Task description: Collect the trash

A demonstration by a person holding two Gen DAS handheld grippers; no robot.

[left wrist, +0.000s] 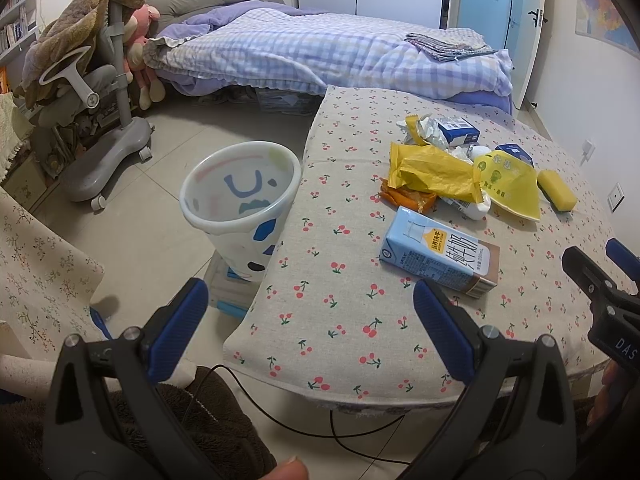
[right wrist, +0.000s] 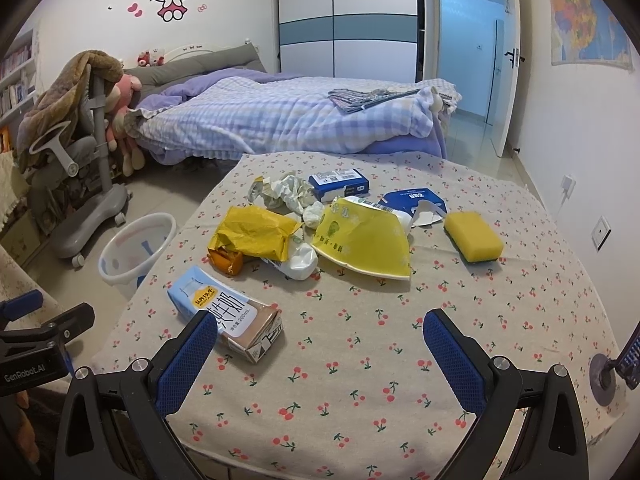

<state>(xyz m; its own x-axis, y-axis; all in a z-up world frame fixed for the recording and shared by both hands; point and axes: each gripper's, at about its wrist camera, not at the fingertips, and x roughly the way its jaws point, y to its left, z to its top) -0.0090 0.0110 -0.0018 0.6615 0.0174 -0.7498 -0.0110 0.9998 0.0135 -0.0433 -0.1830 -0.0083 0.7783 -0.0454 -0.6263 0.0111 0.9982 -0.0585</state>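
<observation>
Left claw (left wrist: 310, 320): wide open, holding nothing, poised over the near left edge of the counter.
Right claw (right wrist: 320, 350): wide open, holding nothing, above the near part of the counter.
Counter (right wrist: 360, 380): covered with a beige cloth printed with red cherries.
Light blue milk carton (right wrist: 228, 312): lying on its side, nearest the claws, just beside the right claw's left finger.
Crumpled yellow plastic wrapper (right wrist: 256, 236): in the trash pile beyond the carton.
Flattened yellow paper bowl (right wrist: 364, 240): right of the wrapper.
Yellow sponge (right wrist: 474, 242): at the pile's right, apart.
White plastic bin with blue markings (left wrist: 240, 196): on the floor, against the counter's left edge.
</observation>
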